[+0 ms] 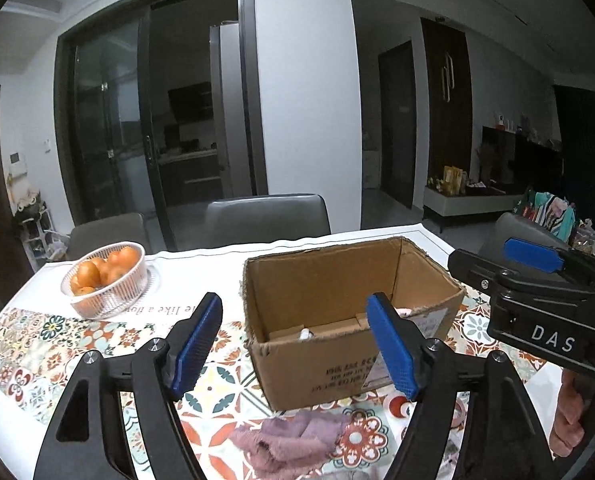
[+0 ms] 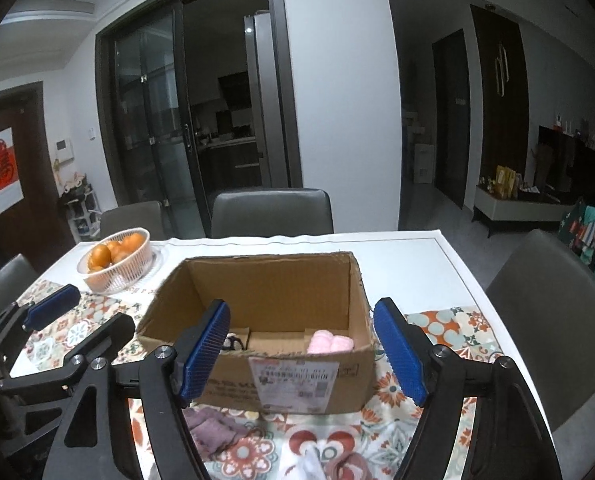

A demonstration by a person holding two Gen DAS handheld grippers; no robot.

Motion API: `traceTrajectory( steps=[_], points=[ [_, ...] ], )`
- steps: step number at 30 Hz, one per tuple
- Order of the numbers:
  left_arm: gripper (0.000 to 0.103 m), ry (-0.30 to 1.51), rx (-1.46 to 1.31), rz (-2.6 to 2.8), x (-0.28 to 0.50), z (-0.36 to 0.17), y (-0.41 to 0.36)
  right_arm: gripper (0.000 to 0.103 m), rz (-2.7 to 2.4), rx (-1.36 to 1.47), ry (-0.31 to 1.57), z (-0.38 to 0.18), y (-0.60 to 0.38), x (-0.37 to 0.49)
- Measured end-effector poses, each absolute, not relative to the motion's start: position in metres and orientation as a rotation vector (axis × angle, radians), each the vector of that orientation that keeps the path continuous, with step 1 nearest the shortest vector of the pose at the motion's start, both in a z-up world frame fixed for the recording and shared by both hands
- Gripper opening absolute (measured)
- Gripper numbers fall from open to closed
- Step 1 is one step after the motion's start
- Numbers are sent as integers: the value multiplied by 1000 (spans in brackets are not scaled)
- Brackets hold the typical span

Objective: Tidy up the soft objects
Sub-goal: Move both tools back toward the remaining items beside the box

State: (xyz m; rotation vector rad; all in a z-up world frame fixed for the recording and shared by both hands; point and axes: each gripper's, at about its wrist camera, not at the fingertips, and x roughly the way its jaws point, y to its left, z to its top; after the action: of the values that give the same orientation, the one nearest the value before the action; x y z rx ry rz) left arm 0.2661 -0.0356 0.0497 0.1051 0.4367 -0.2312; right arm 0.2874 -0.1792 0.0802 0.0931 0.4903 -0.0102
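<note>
While both grippers hang above the table, the following conditions apply.

Left gripper [image 1: 295, 346]: jaws wide, nothing between the pads; the near-left wall of the cardboard box [image 1: 317, 280] shows through the gap.
Right gripper [image 2: 301, 350]: jaws wide, nothing held; aimed at the near wall of the box.
Cardboard box: open-topped, at 12 o'clock from both grippers, standing on the patterned tablecloth [image 1: 57, 336].
Pink soft item [image 2: 329, 342]: already inside the box, in its near-right corner as the right wrist view shows it.
Dark item [image 2: 233, 342]: inside the box toward the near-left; possibly a cord or fabric, too small to tell.
Purple cloth [image 1: 297, 436]: on the tablecloth at 6 o'clock from the box, just in front of its near wall, below the left gripper.
White soft item [image 2: 313, 460]: at the bottom edge of the right wrist view, outside the box.
Fruit basket [image 1: 109, 280]: at 10 o'clock from the box, well apart.
Risk 1: a shallow pinch on the purple cloth may catch only one fold, so the cloth slips free on lifting.
Risk 2: a trailing edge may snag the box rim and drag the light box.
Risk 3: both grippers sit close together; converging on one cloth may cause collision.
</note>
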Motion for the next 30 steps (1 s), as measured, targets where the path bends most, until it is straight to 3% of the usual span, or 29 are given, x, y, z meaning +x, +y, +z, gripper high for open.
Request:
traceTrajectory(
  steps=[30],
  points=[
    [75,498,127,-191,173,13,5,93,5,57,530,45,-144,199]
  ],
)
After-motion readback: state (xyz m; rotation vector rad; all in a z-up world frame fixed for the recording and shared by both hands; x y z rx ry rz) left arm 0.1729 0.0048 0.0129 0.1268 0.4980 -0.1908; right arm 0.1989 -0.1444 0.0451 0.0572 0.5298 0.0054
